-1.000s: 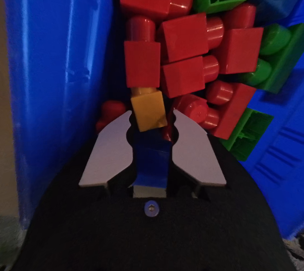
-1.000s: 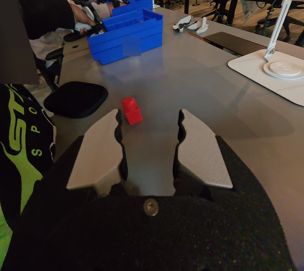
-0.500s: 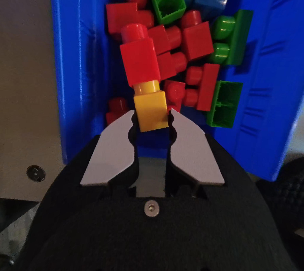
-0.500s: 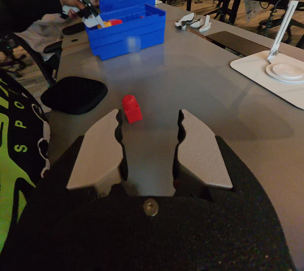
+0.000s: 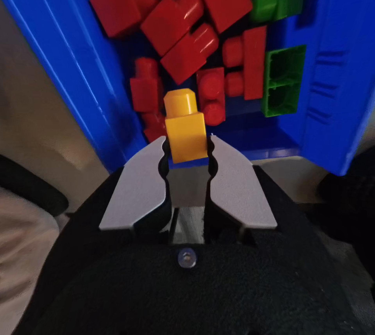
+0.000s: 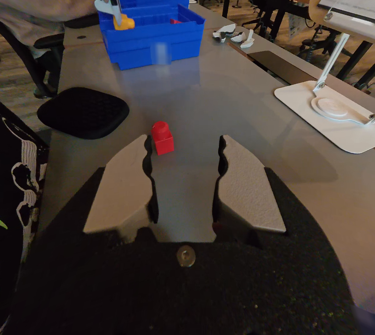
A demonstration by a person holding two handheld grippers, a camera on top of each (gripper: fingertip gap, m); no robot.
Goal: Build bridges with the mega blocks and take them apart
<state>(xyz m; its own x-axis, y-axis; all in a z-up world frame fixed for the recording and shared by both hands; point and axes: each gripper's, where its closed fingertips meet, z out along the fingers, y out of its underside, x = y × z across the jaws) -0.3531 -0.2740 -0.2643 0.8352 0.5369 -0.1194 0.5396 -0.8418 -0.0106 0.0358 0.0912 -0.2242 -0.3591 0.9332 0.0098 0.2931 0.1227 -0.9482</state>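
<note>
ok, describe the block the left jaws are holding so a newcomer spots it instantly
Find the blue bin at the table's far left end. Just above its near corner, the left gripper clamps a single-stud block. It is the only yellow one; the bin's other blocks visible are red or green.

A bin (image 6: 154, 47) sits at the far end of the surface (image 6: 203, 101), holding a heap of blocks (image 5: 182, 26). A single block (image 6: 163, 139) stands on the surface nearer, with a pad (image 6: 83, 112) to its left and a stand base (image 6: 324, 114) far right.
</note>
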